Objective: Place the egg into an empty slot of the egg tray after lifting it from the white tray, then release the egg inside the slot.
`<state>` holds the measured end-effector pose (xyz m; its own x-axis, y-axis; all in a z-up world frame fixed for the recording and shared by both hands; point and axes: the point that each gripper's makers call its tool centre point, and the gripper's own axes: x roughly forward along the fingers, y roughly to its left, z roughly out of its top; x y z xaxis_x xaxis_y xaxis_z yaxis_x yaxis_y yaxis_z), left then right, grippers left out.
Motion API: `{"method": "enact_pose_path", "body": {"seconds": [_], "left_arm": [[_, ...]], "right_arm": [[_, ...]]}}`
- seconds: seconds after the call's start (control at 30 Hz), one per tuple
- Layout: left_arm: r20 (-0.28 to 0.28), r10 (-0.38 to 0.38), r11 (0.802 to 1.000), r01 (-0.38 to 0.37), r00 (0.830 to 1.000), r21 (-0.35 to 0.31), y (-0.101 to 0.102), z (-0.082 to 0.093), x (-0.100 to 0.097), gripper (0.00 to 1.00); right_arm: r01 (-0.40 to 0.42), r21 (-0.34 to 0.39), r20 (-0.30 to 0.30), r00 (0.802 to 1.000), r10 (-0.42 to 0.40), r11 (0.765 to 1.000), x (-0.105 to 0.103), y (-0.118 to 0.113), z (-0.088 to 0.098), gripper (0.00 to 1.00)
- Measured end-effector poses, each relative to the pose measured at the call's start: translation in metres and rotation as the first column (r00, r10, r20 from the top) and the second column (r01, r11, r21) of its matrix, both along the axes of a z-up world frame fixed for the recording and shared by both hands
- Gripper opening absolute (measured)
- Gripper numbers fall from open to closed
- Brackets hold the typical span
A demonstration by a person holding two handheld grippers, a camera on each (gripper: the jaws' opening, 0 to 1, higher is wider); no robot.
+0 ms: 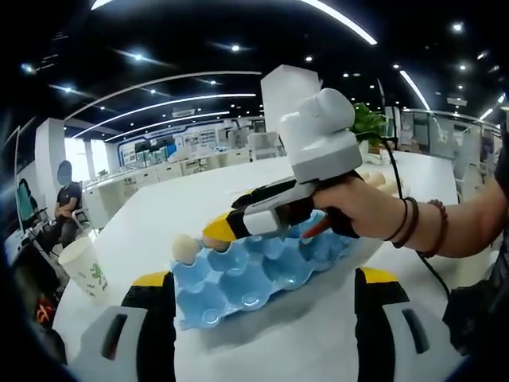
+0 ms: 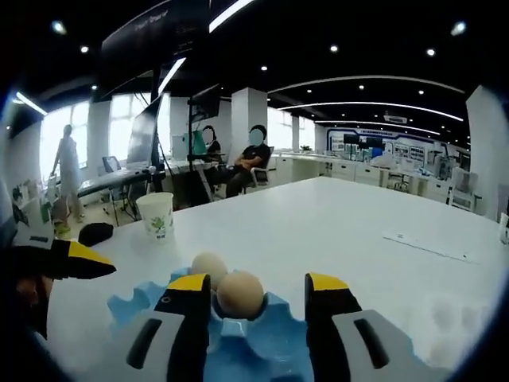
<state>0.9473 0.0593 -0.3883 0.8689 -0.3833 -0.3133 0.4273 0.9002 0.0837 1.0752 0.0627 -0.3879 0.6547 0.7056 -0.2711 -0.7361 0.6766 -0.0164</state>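
Jaws wide apart on the right gripper (image 2: 256, 306), yellow tips standing either side of a brown egg (image 2: 240, 294) that sits in a slot at the near end of the blue egg tray (image 2: 127, 309); neither pad looks to be pressing it, though the gap on the left jaw's side is too tight to call. Just behind it, a second, paler egg (image 2: 208, 267) rests in the next slot. Over in the left gripper view, the left gripper (image 1: 266, 306) hangs back with its own jaws spread and nothing between them, the blue tray lying across the white table (image 1: 143, 215) just beyond them. There the right gripper comes in from the right, a hand (image 1: 362, 208) wrapped around its grip and beaded bracelets (image 1: 421, 231) on the wrist, its tips down over the tray's far left corner beside a pale egg. Further out on the table stands a paper cup (image 2: 157, 215) with a green print, well apart from the tray. Beyond the table's edge a seated person (image 2: 246, 167) in dark clothes and, off to the left by the windows, someone standing (image 2: 65, 171).
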Motion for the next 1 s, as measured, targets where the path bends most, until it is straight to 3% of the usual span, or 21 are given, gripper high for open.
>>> {"method": "enact_pose_path", "body": {"seconds": [0.3, 0.5, 1.0], "left_arm": [[0.011, -0.003, 1.0, 0.003, 1.0, -0.017, -0.005, 0.007, 0.003, 0.98], [0.015, -0.002, 1.0, 0.003, 1.0, -0.025, -0.008, 0.01, 0.005, 0.98], [0.017, 0.009, 1.0, -0.008, 1.0, -0.029, -0.013, 0.016, 0.007, 0.97]], "right_arm": [[0.003, -0.032, -0.011, 1.0, -0.004, 0.999, -0.003, -0.014, 0.003, 0.61], [-0.008, -0.01, -0.032, 0.999, 0.008, 1.0, -0.003, -0.021, 0.007, 0.62], [0.052, -0.01, -0.018, 0.998, -0.052, 0.999, -0.004, -0.067, 0.021, 0.64]]}}
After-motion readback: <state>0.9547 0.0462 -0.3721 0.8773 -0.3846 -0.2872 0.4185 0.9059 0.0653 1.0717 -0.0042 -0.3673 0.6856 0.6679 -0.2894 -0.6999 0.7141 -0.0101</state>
